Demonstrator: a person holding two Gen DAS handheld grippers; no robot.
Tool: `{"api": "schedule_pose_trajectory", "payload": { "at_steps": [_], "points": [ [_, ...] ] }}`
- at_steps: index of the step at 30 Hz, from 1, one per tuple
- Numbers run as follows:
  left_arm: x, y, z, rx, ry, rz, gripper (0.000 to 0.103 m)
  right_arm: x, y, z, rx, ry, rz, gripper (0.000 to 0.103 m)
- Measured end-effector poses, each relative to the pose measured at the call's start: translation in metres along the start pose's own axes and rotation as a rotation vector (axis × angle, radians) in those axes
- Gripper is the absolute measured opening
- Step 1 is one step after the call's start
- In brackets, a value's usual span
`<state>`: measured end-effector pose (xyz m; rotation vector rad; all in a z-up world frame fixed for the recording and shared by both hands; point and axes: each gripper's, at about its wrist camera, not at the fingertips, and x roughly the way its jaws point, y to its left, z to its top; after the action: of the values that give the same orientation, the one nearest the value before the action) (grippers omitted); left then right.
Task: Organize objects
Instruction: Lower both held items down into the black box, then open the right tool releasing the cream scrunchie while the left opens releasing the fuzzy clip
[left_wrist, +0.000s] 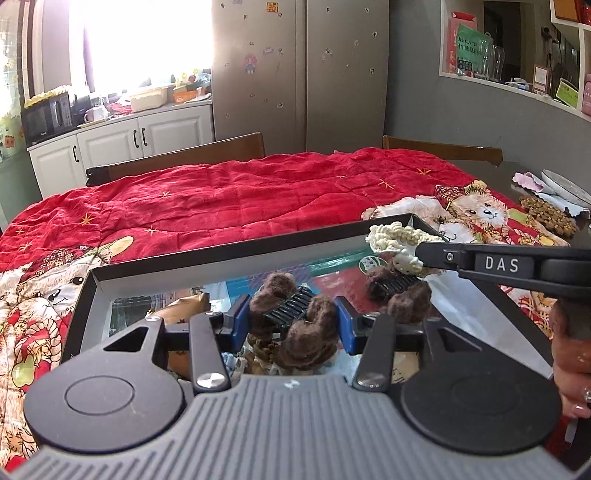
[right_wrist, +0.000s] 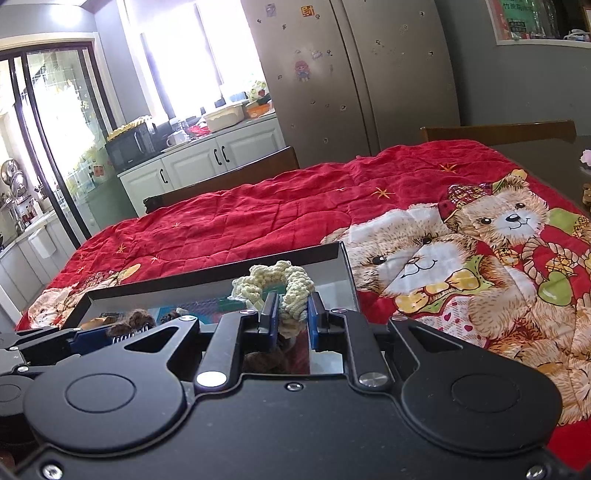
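The left gripper (left_wrist: 291, 319) is clamped on a brown fuzzy clip (left_wrist: 291, 314). Its blue pads (left_wrist: 238, 321) press the clip from the left and the right. The clip's black teeth run sideways, from one pad to the other, so its long side lies across the fingers. It hangs just over the near left part of the box (left_wrist: 159, 271), which sits on the red quilt (left_wrist: 221, 199).

The right gripper (right_wrist: 291, 317) is clamped on a cream knit tie (right_wrist: 280, 284). Its fingers are close together, with the soft loop squeezed between them. The loop sticks up and out past the tips, over the far right corner of the box.

A second brown clip (left_wrist: 397, 295) lies in the box, on the right side, under the right gripper's arm. It looks closer to the right gripper than to the left one.

Both held things are already over the box. I think the next move is to lower each one straight down and let go. The left clip has a bare spot just below it. The cream tie is near the far wall, so it should drop a bit nearer.
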<state>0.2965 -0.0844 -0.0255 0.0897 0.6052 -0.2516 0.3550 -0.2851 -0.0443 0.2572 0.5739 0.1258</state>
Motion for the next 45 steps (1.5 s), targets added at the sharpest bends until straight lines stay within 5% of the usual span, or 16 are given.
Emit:
{"api": "schedule_pose_trajectory", "payload": {
  "at_steps": [16,28,45],
  "points": [
    [0.005,-0.0009,-0.0022,0.013,0.017,0.02,0.055,0.005,0.0038,-0.0033,-0.031,0.041,0.025,0.018],
    [0.0046,-0.0013,-0.0023,0.015,0.018,0.027,0.06,0.0066,0.0001,-0.0025,-0.006,0.059,0.017,0.031],
    [-0.0037,-0.006,-0.0011,0.025,-0.021,0.026,0.079,-0.0017,-0.0018,-0.0004,0.005,0.016,0.027,0.039]
  ]
}}
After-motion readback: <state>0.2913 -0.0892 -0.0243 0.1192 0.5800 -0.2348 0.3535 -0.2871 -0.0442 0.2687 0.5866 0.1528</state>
